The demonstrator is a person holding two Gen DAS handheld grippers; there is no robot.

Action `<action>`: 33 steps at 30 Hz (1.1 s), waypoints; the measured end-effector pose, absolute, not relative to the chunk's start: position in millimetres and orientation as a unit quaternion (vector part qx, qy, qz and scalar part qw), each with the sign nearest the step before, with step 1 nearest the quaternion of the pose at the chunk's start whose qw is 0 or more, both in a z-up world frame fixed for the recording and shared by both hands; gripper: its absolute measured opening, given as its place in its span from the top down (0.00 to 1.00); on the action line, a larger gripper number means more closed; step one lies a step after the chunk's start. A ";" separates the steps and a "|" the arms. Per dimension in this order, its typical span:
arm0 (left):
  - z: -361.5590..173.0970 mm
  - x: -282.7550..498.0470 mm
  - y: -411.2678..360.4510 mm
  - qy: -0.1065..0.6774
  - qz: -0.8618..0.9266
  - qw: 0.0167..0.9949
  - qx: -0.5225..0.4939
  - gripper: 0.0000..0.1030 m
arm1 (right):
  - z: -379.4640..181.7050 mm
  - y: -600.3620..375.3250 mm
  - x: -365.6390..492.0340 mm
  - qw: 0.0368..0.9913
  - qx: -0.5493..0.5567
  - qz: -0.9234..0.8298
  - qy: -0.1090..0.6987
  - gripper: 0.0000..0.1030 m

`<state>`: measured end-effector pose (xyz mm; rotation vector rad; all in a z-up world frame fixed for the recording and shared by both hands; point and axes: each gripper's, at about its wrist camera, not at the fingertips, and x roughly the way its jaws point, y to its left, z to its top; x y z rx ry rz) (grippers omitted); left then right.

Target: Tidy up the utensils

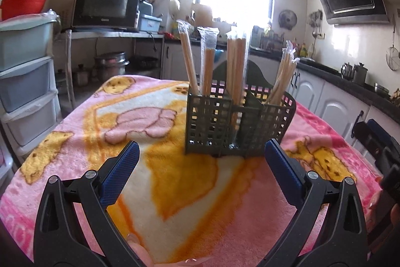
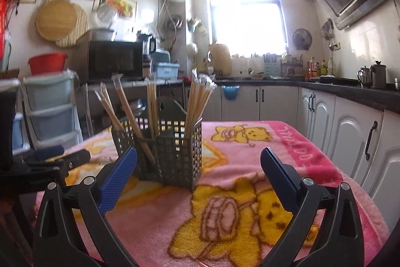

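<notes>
A dark green slotted utensil basket (image 1: 237,121) stands upright on the pink cartoon blanket (image 1: 105,116). It also shows in the right wrist view (image 2: 172,154). Several bundles of wrapped wooden chopsticks (image 1: 236,61) stand in its compartments, also seen from the right (image 2: 197,101). My left gripper (image 1: 202,149) is open and empty, a little short of the basket. My right gripper (image 2: 198,155) is open and empty, to the basket's right front. The left gripper's body (image 2: 50,159) shows at the left edge of the right wrist view.
Plastic drawers (image 1: 25,71) and a microwave (image 1: 107,4) stand to the left. A black counter with white cabinets (image 2: 350,111) runs along the right. The blanket's edge (image 2: 325,154) falls off on the right.
</notes>
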<state>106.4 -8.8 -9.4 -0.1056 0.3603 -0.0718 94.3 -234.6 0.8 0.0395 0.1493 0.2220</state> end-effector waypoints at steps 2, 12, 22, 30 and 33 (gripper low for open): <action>-10.4 105.9 -9.3 0.176 -0.033 0.983 -0.048 0.10 | 2.1 -234.8 91.9 0.992 0.025 0.105 0.067 0.06; -10.8 105.9 -8.7 0.175 -0.032 0.983 -0.047 0.10 | 0.1 -235.6 89.8 0.992 0.027 0.101 0.067 0.06; -10.2 105.0 -7.8 0.175 -0.034 0.983 -0.046 0.10 | -0.7 -233.8 89.0 0.992 0.026 0.102 0.070 0.06; -9.6 104.8 -6.3 0.174 -0.031 0.983 -0.047 0.10 | -1.1 -233.4 89.2 0.992 0.026 0.101 0.072 0.06; -9.6 104.2 -6.4 0.173 -0.030 0.983 -0.048 0.10 | -1.3 -233.2 88.3 0.992 0.026 0.102 0.072 0.06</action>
